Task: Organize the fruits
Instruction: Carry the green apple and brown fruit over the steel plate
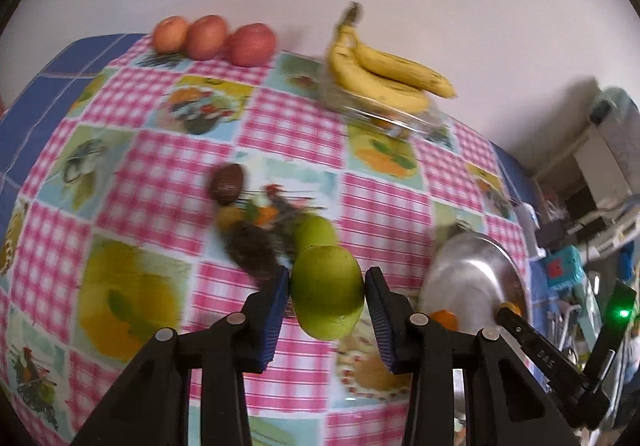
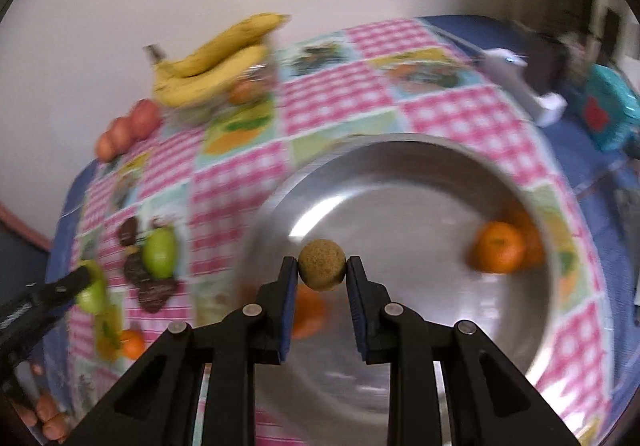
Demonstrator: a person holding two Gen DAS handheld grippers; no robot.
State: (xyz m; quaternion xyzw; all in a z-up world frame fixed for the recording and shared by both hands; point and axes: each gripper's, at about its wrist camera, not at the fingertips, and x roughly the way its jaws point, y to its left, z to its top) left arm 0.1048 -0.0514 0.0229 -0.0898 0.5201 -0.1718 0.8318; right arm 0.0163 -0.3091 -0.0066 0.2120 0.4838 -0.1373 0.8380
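My left gripper [image 1: 327, 277] is shut on a green fruit [image 1: 326, 302], held above the checked tablecloth [image 1: 160, 181]. A second green fruit [image 1: 316, 232] lies on the cloth just behind it, beside a brown fruit [image 1: 227, 183] and a dark one [image 1: 254, 250]. My right gripper [image 2: 322, 266] is shut on a small round brown fruit [image 2: 322, 274] over the steel bowl [image 2: 400, 161]. An orange [image 2: 498, 252] lies in the bowl at the right. Another orange [image 2: 306, 312] shows under the left finger. In the right wrist view the left gripper [image 2: 82, 284] shows at the left edge.
Bananas [image 1: 384, 69] lie on a glass dish [image 1: 400, 117] at the back by the wall. Three red fruits [image 1: 216, 37] line the back left. An orange [image 2: 132, 344] lies on the cloth. Cluttered shelves [image 1: 600, 165] stand past the table's right edge.
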